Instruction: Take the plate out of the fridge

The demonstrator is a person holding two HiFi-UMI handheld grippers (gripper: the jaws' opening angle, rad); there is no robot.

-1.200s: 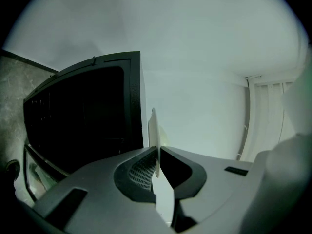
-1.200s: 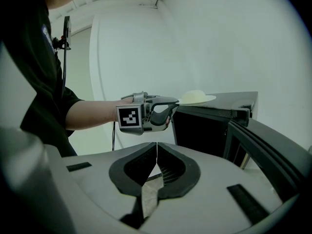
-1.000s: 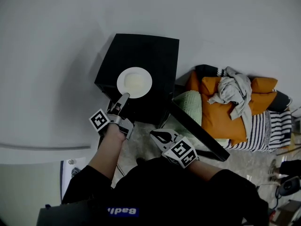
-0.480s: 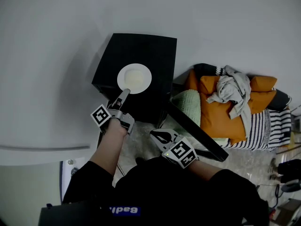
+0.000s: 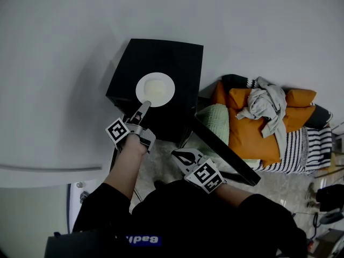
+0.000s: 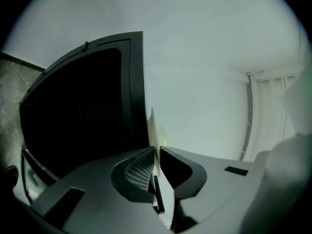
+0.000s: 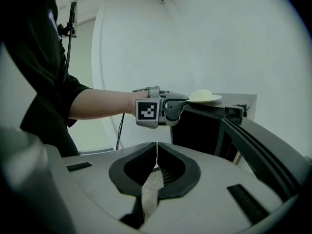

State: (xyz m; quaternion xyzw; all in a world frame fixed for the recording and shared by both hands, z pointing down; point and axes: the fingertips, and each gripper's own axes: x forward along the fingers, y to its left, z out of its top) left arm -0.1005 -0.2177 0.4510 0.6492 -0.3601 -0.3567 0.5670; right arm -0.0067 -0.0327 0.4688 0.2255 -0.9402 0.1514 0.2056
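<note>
While the white plate [image 5: 156, 88] sits over the top of the small black fridge [image 5: 166, 58], the left gripper [image 5: 144, 105] has its jaws pinched on the plate's near rim, the thin edge caught between the pads. Whether the plate rests on the top or hangs just above it, I cannot tell. Lower down, the right gripper [image 5: 180, 156] is closed and empty, near the fridge's open door [image 5: 226, 149]
</note>
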